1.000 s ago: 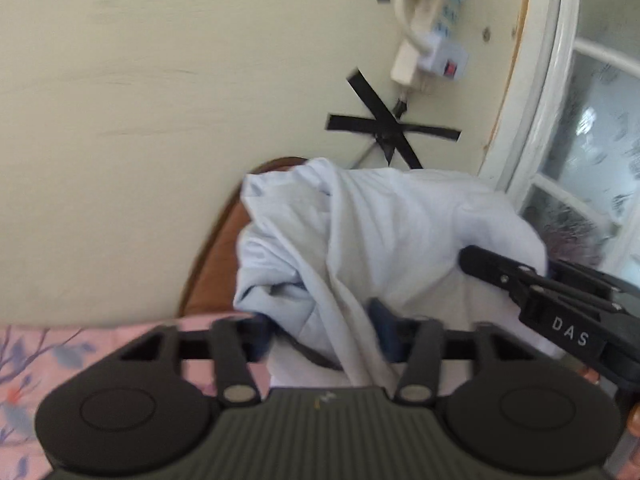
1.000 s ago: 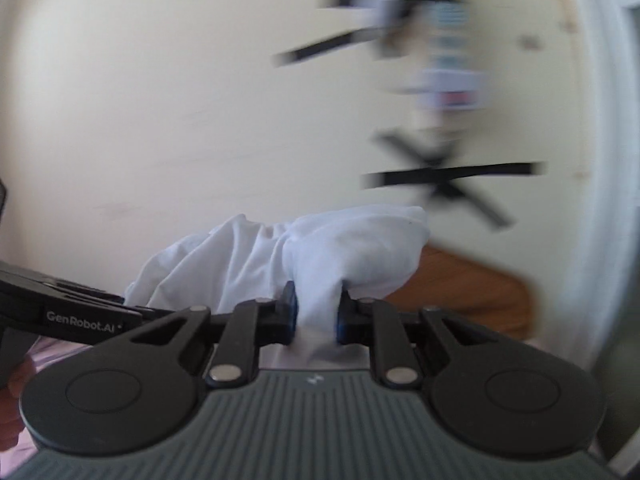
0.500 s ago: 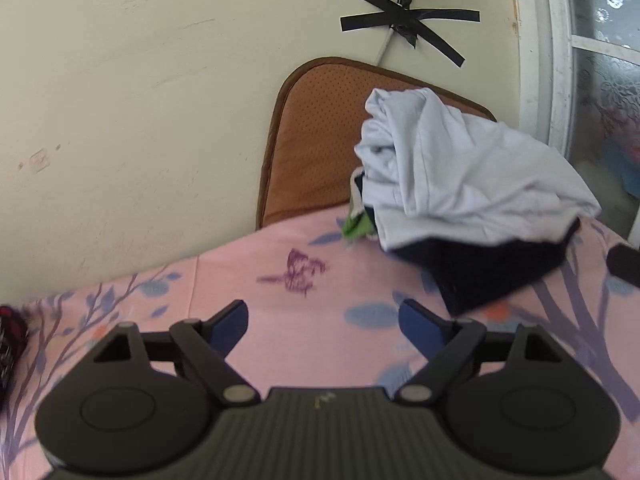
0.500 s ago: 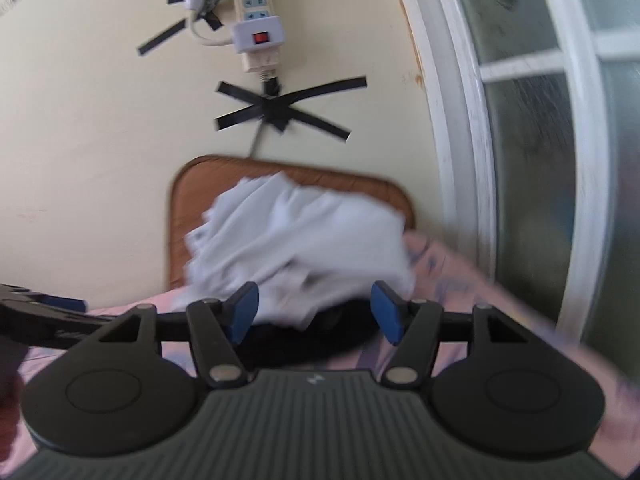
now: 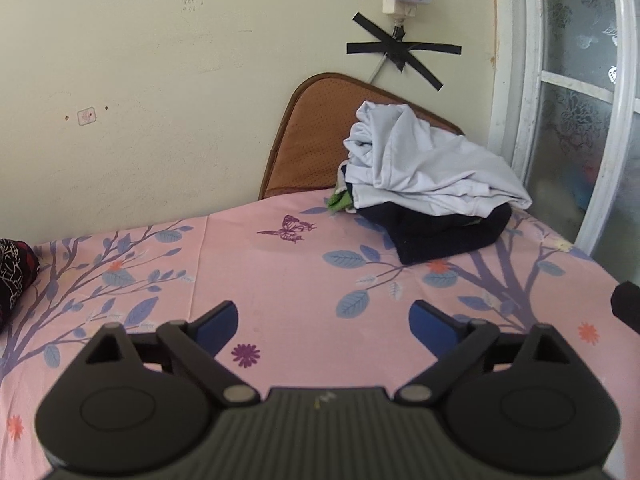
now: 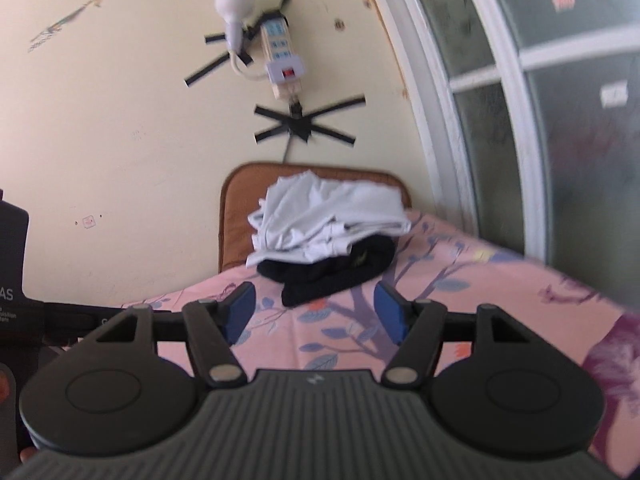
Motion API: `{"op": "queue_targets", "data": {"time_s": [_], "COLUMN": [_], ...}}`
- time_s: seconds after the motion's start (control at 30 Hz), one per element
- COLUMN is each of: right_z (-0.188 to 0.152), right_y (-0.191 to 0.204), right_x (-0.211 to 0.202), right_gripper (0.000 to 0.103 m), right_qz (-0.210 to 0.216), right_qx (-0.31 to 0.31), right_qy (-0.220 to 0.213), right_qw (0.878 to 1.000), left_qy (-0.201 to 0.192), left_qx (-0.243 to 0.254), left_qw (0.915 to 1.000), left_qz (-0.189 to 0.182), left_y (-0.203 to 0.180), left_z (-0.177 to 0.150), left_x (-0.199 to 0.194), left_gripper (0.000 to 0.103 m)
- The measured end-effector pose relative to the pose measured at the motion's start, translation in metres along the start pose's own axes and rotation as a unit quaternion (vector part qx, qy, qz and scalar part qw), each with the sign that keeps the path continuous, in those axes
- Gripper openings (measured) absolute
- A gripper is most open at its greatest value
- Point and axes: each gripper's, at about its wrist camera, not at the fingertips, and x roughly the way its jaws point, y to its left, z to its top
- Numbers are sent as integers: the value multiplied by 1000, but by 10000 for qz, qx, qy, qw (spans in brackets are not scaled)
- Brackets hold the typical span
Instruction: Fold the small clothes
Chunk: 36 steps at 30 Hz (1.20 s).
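Observation:
A folded white garment [image 5: 424, 168] lies on top of a dark folded garment [image 5: 448, 236] in a small stack at the far end of the pink floral sheet [image 5: 280, 272]. A bit of green cloth [image 5: 340, 201] pokes out at the stack's left. The stack also shows in the right wrist view, white garment [image 6: 328, 216] above dark one [image 6: 332, 272]. My left gripper [image 5: 323, 326] is open and empty, well back from the stack. My right gripper [image 6: 315, 310] is open and empty, also short of the stack.
A brown cushion [image 5: 312, 136] leans on the cream wall behind the stack. A power strip [image 6: 282, 60] is taped to the wall. A window frame [image 5: 560, 120] stands at the right. A dark patterned cloth [image 5: 14, 272] lies at the far left.
Both grippers held the white garment a second ago. They let it go onto the stack, opened, and pulled back toward me.

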Motion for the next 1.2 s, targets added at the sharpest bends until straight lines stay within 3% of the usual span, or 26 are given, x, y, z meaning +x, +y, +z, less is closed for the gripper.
{"op": "queue_targets", "data": {"time_s": [0.17, 0.37, 0.57, 0.63, 0.93, 1.2], "right_z": [-8, -21, -38, -36, -39, -39], "right_y": [-11, -38, -74, -84, -83, -77], "right_x": [-3, 22, 50, 51, 49, 46], "right_gripper": [72, 74, 74, 75, 78, 78], "right_qz": [-137, -461, -653, -511, -495, -520], "right_qx": [33, 70, 468, 795, 832, 573], "right_qy": [-92, 77, 381, 405, 362, 223], "right_qw": [9999, 9989, 9960, 9947, 9946, 9968], "left_qy": [15, 66, 103, 64, 6, -9], "left_qx": [199, 457, 570, 641, 756, 700], "left_qw": [9998, 9989, 9983, 9978, 9964, 9973], "left_qz": [-64, 21, 60, 133, 372, 240], "left_y": [-22, -53, -72, -77, -80, -76], "left_z": [-6, -14, -22, -26, -45, -48], "left_x": [-1, 18, 40, 46, 63, 61], "left_gripper": [98, 103, 103, 103, 103, 103]}}
